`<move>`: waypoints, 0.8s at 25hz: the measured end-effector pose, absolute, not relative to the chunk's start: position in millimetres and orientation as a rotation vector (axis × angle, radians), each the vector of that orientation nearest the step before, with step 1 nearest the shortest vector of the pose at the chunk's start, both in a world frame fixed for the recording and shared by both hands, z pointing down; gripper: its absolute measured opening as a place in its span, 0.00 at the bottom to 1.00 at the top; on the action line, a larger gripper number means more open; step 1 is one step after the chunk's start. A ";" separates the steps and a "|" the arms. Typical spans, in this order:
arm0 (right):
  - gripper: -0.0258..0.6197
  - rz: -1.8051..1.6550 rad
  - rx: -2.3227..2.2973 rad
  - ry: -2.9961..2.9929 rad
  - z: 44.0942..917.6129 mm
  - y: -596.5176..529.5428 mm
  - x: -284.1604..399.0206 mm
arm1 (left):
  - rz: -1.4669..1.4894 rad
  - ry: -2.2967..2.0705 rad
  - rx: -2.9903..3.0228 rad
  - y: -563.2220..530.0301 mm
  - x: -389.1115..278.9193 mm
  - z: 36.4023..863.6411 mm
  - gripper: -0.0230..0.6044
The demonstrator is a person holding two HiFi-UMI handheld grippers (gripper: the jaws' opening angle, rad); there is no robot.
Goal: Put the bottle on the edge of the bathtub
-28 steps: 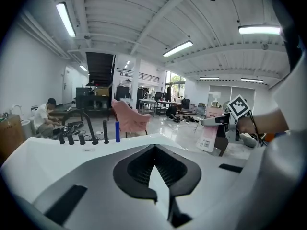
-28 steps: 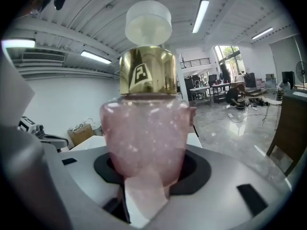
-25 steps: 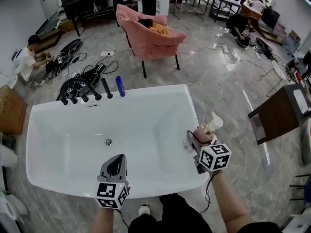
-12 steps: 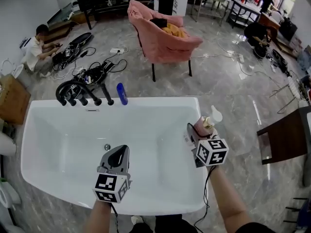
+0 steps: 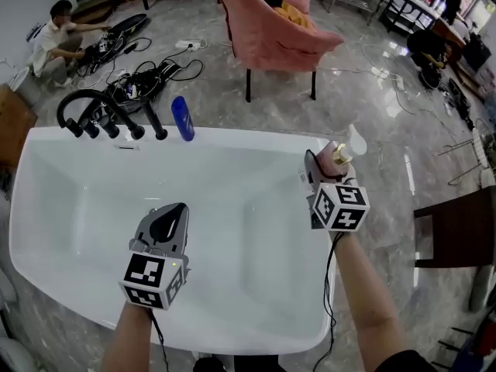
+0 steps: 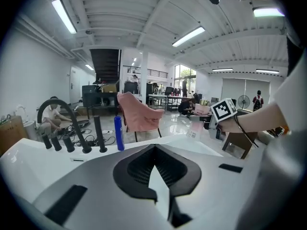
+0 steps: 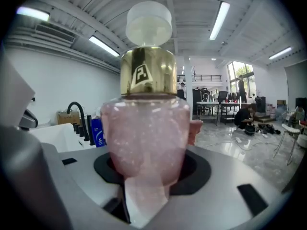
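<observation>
While the person holds one claw in each hand over a single white bathtub (image 5: 232, 135), only the right claw (image 5: 325, 165) carries anything. Two claws, one tub and one pink bottle (image 5: 339, 156) make up the task's things. Around them are one blue bottle (image 5: 183, 118), one black arched tap (image 5: 81, 103) with a row of black posts, one pink armchair (image 5: 271, 33) and one person (image 5: 54, 31) sitting on the floor.

The pink bottle has a rounded, translucent pink body that looks speckled. A shiny gold collar with a dark emblem sits on top of the body, under a round, pale, frosted cap. It stands upright in the right claw, its body filling the gap between the jaws and its collar and cap rising above them.

The right claw's jaws stand fairly wide and are clamped on the body of that bottle from both sides. Claw and bottle are over the tub's right-hand edge, near its far corner. Whether the base touches the rim cannot be told.

The left claw (image 5: 167, 222) is to the left of the right one, over the basin. Its jaw tips meet, with nothing between them, and it touches nothing.

Ahead of the left claw, on the far rim, stands the blue bottle, with the tap and posts just left of it. The armchair is on the floor beyond the rim, ahead of both claws, and the seated person is far off to the left.
</observation>
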State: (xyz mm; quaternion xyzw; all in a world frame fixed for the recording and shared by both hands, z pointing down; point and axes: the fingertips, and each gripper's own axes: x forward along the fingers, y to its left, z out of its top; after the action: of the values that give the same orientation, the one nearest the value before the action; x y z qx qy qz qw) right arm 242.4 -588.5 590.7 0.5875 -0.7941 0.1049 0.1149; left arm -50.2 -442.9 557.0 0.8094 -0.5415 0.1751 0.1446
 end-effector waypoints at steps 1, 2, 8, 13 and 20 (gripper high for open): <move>0.38 0.263 1.714 -2.325 595.4 -597.0 241.0 | 0.500 -1.571 2.316 -445.0 -53.7 564.5 0.06; 0.38 0.222 1.696 -2.326 600.7 -605.1 238.6 | 0.495 -1.578 2.300 -446.3 -56.8 572.2 0.06; 0.38 0.249 1.732 -2.353 635.2 -651.7 238.2 | 0.488 -1.569 2.292 -456.0 -64.2 611.5 0.06; 0.38 0.328 1.815 -2.327 650.8 -683.4 244.4 | 0.475 -1.582 2.266 -467.4 -74.2 630.1 0.06; 0.38 0.324 1.807 -2.280 655.4 -709.9 239.4 | 0.443 -1.599 2.271 -483.9 -75.2 622.5 0.06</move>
State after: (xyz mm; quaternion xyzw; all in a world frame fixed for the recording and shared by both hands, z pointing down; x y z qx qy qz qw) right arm 239.4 -709.9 655.4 0.6137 -0.7744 0.1102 0.1072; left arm -75.2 -483.9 622.5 0.7965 -0.5609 0.1555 0.1638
